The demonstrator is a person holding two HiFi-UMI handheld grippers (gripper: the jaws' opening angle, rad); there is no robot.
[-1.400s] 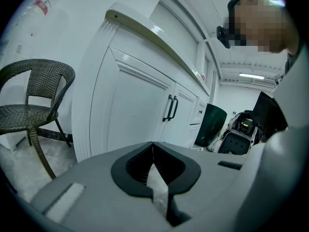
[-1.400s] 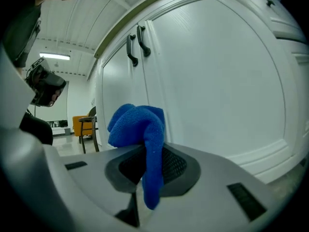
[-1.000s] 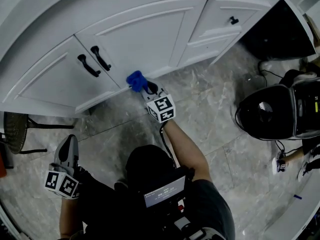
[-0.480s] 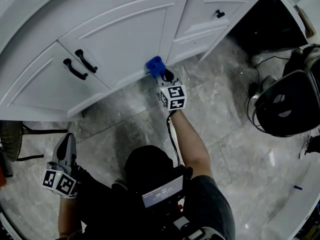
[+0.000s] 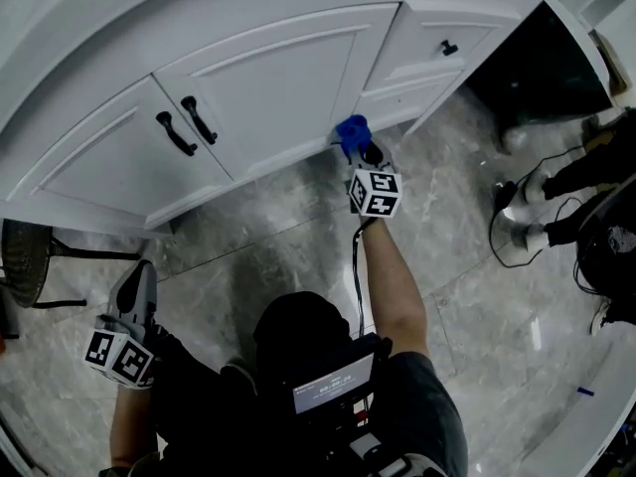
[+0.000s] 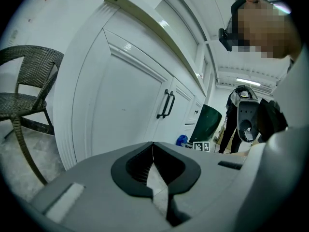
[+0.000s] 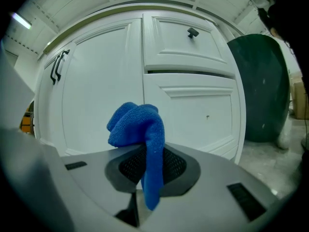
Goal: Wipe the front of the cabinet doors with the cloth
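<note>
A blue cloth [image 5: 351, 130] [image 7: 137, 129] is bunched in my right gripper [image 5: 356, 145] [image 7: 149, 166], which is shut on it. The cloth sits at the bottom edge of the white cabinet door [image 5: 268, 87] [image 7: 104, 95], near the seam with the drawer unit [image 7: 190, 81]. The two doors carry black handles [image 5: 187, 125] [image 7: 57, 65]. My left gripper [image 5: 134, 296] [image 6: 153, 170] hangs low at the left over the floor, shut with nothing between its jaws, away from the cabinet [image 6: 125, 105].
A wicker chair [image 5: 25, 261] [image 6: 26, 93] stands left of the cabinet. A dark bin [image 5: 542, 63] [image 7: 263, 86] stands right of the drawers. A person's feet and cables [image 5: 532, 217] lie on the marble floor at the right.
My right gripper has slid the cloth rightwards along the bottom of the right door, from near its left part to its right edge. The left gripper has stayed put.
</note>
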